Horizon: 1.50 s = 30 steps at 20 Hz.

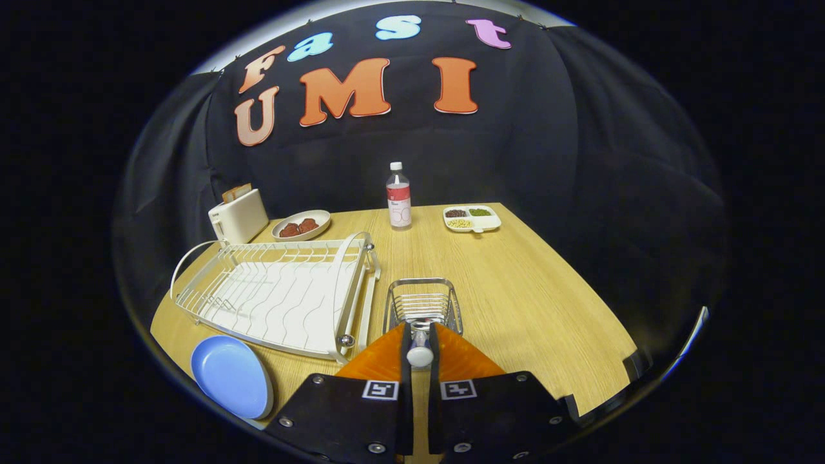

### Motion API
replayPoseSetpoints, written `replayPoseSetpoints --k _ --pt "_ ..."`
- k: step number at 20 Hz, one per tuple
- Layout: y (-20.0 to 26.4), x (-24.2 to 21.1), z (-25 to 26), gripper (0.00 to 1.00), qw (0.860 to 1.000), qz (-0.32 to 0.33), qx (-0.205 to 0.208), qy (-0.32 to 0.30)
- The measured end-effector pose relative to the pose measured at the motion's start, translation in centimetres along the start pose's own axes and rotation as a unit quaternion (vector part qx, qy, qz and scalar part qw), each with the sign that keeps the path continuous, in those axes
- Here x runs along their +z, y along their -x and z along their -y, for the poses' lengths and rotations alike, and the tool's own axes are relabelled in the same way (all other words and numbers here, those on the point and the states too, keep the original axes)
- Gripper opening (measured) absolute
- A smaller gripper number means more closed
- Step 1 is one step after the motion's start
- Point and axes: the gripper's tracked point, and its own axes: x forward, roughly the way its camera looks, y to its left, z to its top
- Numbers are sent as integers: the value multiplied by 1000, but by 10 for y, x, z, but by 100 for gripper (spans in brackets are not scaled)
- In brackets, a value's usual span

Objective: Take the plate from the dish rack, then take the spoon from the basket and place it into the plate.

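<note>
My gripper (419, 335) is shut on the spoon (419, 353), whose pale handle end sticks up toward me between the two orange fingers (380, 357). Just beyond the fingertips stands the small wire basket (422, 298), and the spoon's lower part still reaches toward it. The blue plate (232, 376) lies flat on the wooden table, to the left of the fingers and in front of the white dish rack (277, 293). No dishes stand in the rack.
At the table's back stand a white toaster (237, 216), a bowl of red food (301, 225), a clear bottle (399, 196) and a divided tray of beans (472, 218). Bare wooden table (535, 303) stretches to the right of the basket.
</note>
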Motion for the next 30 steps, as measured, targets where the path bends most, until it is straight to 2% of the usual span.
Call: replayPoseSetpoints --k 9,16,23,30 --pt "65 46 -6 9 999 49 -12 -18" --pt "127 62 -68 9 997 71 25 -11" --pt "175 53 -173 9 989 79 117 36" --pt "174 0 -256 9 972 41 218 81"
